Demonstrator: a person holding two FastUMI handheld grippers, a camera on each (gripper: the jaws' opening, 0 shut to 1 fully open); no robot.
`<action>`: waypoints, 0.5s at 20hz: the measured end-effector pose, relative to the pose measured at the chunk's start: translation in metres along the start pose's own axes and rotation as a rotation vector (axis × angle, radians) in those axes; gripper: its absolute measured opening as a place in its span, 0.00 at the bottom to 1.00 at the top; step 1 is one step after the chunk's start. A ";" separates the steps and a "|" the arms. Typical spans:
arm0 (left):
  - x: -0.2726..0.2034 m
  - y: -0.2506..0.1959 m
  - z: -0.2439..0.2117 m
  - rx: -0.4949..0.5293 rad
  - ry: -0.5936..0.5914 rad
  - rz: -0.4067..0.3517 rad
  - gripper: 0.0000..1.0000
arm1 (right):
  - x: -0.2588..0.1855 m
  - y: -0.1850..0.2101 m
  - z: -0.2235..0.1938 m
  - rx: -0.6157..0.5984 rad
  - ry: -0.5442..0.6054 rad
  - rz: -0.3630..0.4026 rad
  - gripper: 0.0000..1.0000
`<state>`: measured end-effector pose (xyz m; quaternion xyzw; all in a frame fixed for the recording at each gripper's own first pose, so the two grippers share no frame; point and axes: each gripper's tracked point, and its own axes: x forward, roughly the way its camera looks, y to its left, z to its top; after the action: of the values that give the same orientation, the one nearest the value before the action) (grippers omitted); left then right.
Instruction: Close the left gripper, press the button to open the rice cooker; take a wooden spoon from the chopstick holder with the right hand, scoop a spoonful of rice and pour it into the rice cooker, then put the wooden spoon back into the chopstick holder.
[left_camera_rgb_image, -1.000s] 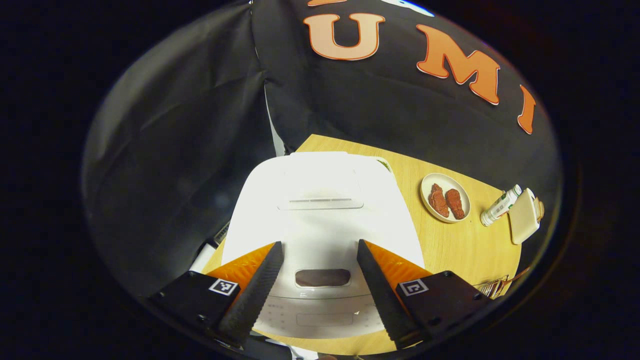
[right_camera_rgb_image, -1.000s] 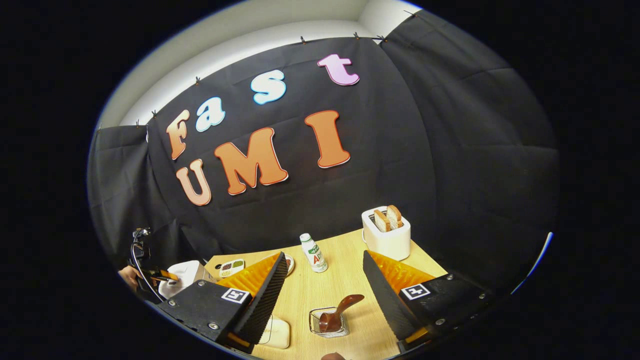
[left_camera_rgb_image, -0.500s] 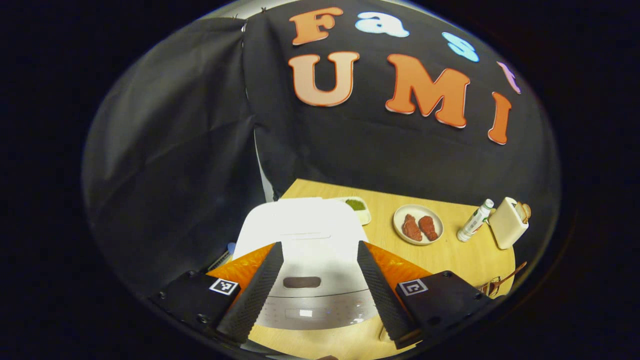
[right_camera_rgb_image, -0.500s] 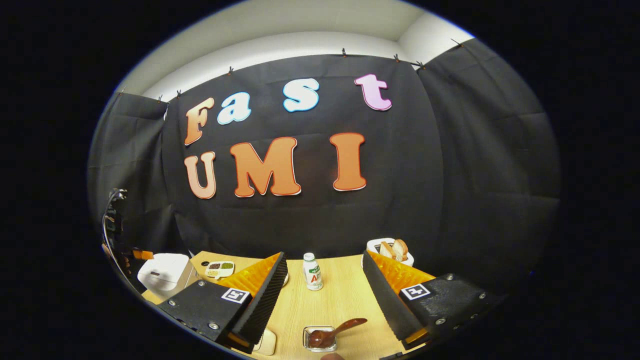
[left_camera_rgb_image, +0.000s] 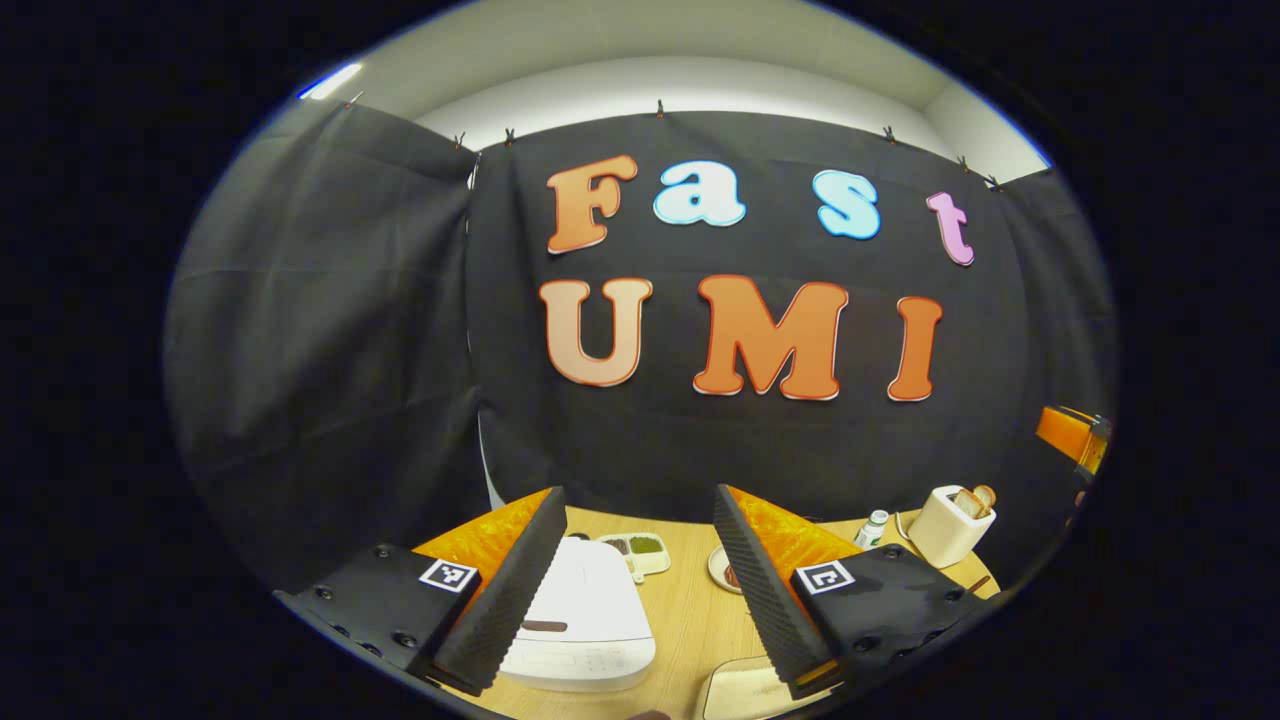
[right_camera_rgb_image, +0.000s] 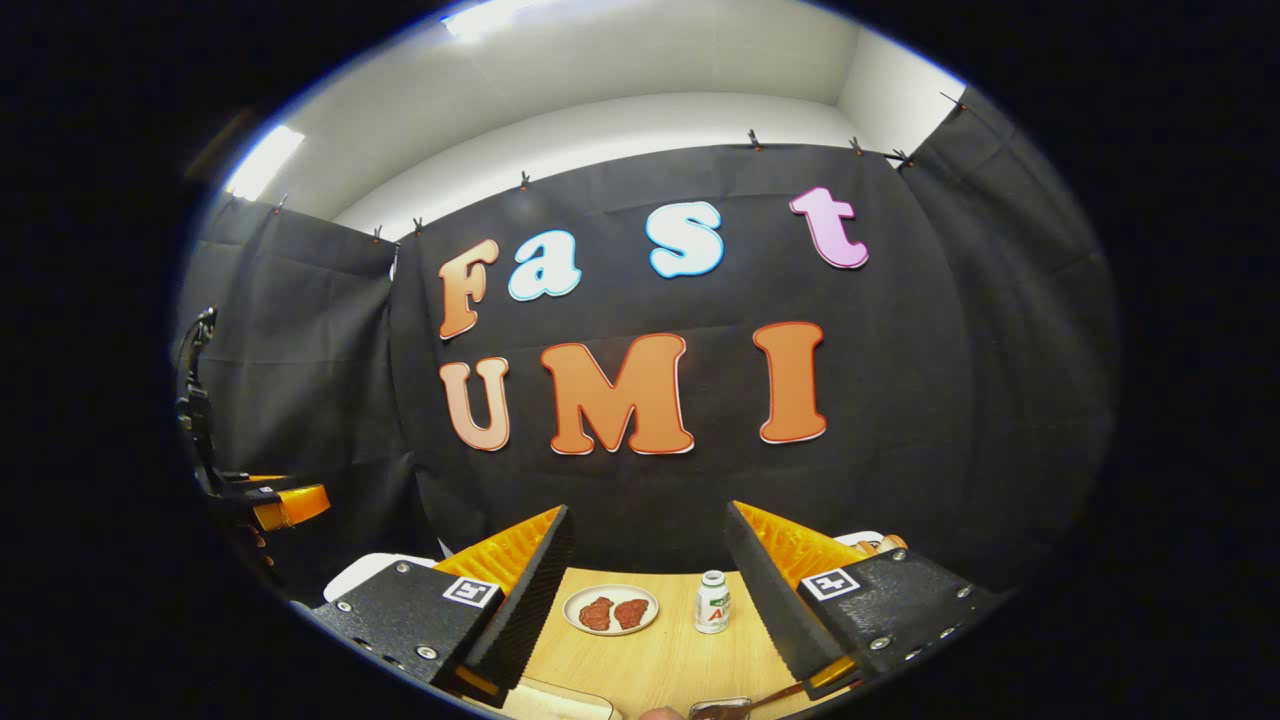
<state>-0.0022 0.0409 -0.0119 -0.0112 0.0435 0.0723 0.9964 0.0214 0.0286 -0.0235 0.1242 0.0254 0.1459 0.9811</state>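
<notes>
rice cooker (left_camera_rgb_image: 580, 625) lid down | left gripper (left_camera_rgb_image: 635, 575) apart, raised | right gripper (right_camera_rgb_image: 645, 590) apart, level

On the wooden counter (right_camera_rgb_image: 660, 655) we see a round plate (right_camera_rgb_image: 610, 610) carrying two reddish-brown pieces of meat (right_camera_rgb_image: 613, 613), and just beside it an upright white bottle (right_camera_rgb_image: 711, 603) with a white cap. In the left gripper view we find a white toaster (left_camera_rgb_image: 947, 524) with bread slices (left_camera_rgb_image: 973, 498) standing in its slots, the bottle near it, and a small divided dish (left_camera_rgb_image: 639, 552) holding green and dark fillings.
</notes>
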 end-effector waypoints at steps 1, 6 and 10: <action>-0.007 -0.007 0.009 0.004 -0.025 -0.008 1.00 | 0.004 0.008 0.003 -0.011 -0.011 0.017 0.94; -0.035 -0.024 0.034 0.041 -0.150 -0.001 0.99 | 0.008 0.044 0.028 -0.043 -0.082 0.087 0.94; -0.039 -0.042 0.031 0.050 -0.175 -0.004 1.00 | -0.001 0.067 0.042 -0.100 -0.150 0.114 0.94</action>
<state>-0.0315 -0.0053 0.0226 0.0201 -0.0420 0.0700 0.9965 0.0050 0.0800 0.0338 0.0871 -0.0627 0.1927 0.9754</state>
